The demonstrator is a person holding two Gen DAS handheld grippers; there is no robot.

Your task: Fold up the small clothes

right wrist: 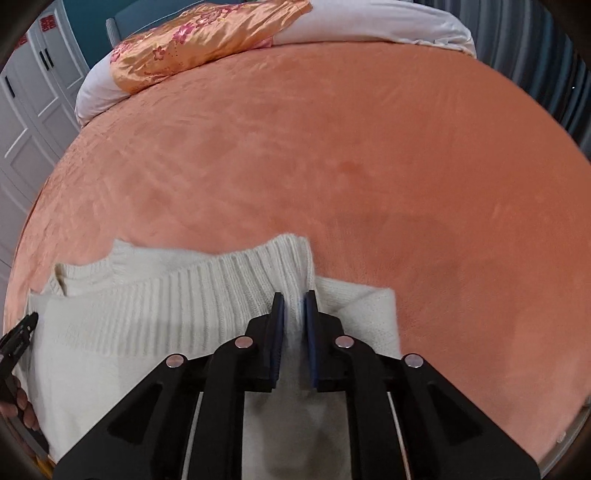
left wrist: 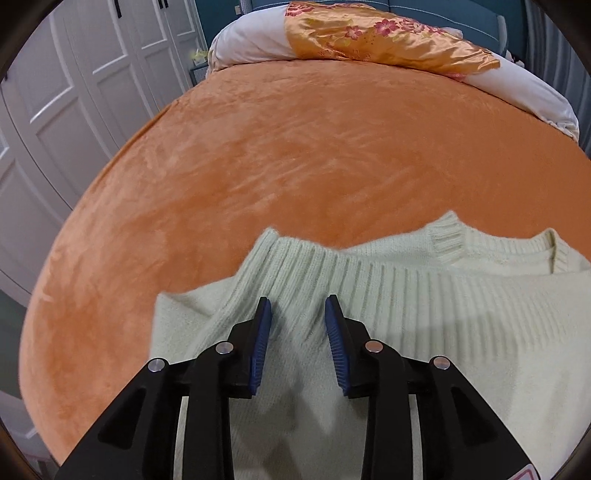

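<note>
Sweater (left wrist: 424,325), cream and knitted, lies folded on the near part of a bed covered by an orange blanket (left wrist: 295,155). Its ribbed hem runs across the top of the fold, and the neck opening shows beyond it toward the middle of the bed.

The left hand-held gripper (left wrist: 298,306) points down at the left end of the ribbed band. Its blue pads (left wrist: 260,347) stand apart with a ridge of knit rising between them; the fabric does not look pinched, so the grip reads as released.

The right hand-held gripper (right wrist: 293,302) sits at the right end of the same band. Its pads are close together with a narrow fold of sweater (right wrist: 147,314) standing between them. Whether they actually press on the cloth is hard to judge from this angle, though they seem to touch it on both sides.

In the right wrist view, the left tool's black tip shows at the far left edge, with fingers (right wrist: 22,406) of a hand below it.

At the head of the bed lie a white duvet (left wrist: 251,40) and an orange flowered satin cover (left wrist: 369,33). White wardrobe doors (left wrist: 74,92) stand to the left.
</note>
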